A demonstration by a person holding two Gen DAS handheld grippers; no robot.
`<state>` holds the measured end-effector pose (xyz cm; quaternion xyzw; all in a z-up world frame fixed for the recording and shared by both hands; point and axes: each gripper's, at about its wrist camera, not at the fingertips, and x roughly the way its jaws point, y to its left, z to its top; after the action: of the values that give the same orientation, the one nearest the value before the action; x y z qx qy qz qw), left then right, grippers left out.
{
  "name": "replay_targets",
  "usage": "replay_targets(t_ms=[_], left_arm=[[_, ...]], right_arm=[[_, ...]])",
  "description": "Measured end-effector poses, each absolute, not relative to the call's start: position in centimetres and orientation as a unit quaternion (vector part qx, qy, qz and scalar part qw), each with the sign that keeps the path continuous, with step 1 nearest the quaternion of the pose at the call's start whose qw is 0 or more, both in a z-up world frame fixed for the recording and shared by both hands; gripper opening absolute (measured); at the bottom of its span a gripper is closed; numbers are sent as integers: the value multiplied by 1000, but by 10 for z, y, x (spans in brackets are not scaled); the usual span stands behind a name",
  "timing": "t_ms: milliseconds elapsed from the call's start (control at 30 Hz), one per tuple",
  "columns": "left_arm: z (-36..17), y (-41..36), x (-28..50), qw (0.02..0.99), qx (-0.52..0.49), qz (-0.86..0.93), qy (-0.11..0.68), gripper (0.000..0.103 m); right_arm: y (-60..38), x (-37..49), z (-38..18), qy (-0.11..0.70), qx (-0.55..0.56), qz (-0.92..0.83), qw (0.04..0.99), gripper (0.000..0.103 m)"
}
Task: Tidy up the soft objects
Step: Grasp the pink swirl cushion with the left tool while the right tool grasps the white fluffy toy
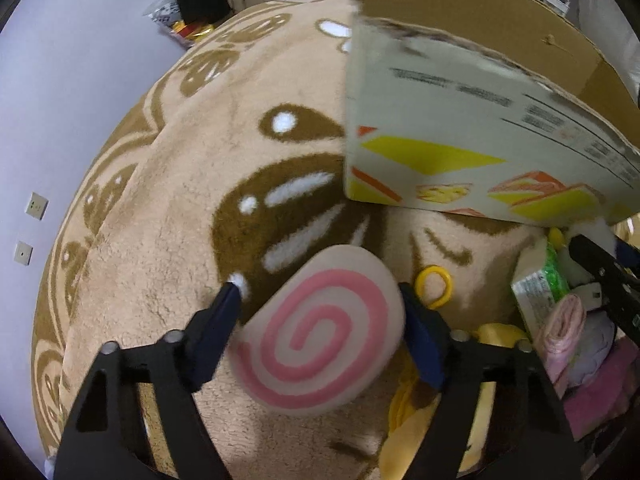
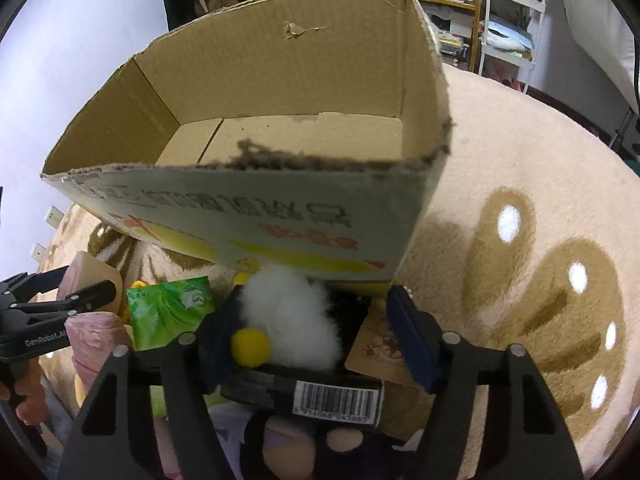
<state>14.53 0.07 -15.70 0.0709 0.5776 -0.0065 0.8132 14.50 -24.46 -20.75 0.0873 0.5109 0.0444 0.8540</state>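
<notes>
1. Beige rug (image 1: 168, 320) with brown cartoon shapes carries everything; I see bare pile running out to its left edge.
2. An open cardboard box (image 2: 280, 80) stands just beyond the toy heap.
3. My left gripper (image 1: 320, 312) brackets the pink-swirl cushion (image 1: 320, 332), pads at its sides; I cannot tell if they press.
4. My right gripper (image 2: 316, 336) brackets the white fluffy plush (image 2: 288, 312), jaws apart.

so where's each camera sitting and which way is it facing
Left wrist: on the left gripper, looking steeply down at the swirl cushion between its jaws, on the rug.
Right wrist: on the right gripper, facing down at a white fluffy toy; a hand shows at left.
Shared: cardboard box, green pack, rug.
</notes>
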Motion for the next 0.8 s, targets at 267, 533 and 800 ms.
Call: replay_targets(t_ms=[267,533,800], left_arm=[[-154,0,143,814,67,-13,577,52],[-148,0,139,817,57,-14,574,44],[-132,-2,131,833,55,-18,550,42]], right_arm=[[-248,140,-205,517,85,50,850,56],[-248,133,-201,523,78,60,847,45],[-259,125,-190,509,115,69,850,42]])
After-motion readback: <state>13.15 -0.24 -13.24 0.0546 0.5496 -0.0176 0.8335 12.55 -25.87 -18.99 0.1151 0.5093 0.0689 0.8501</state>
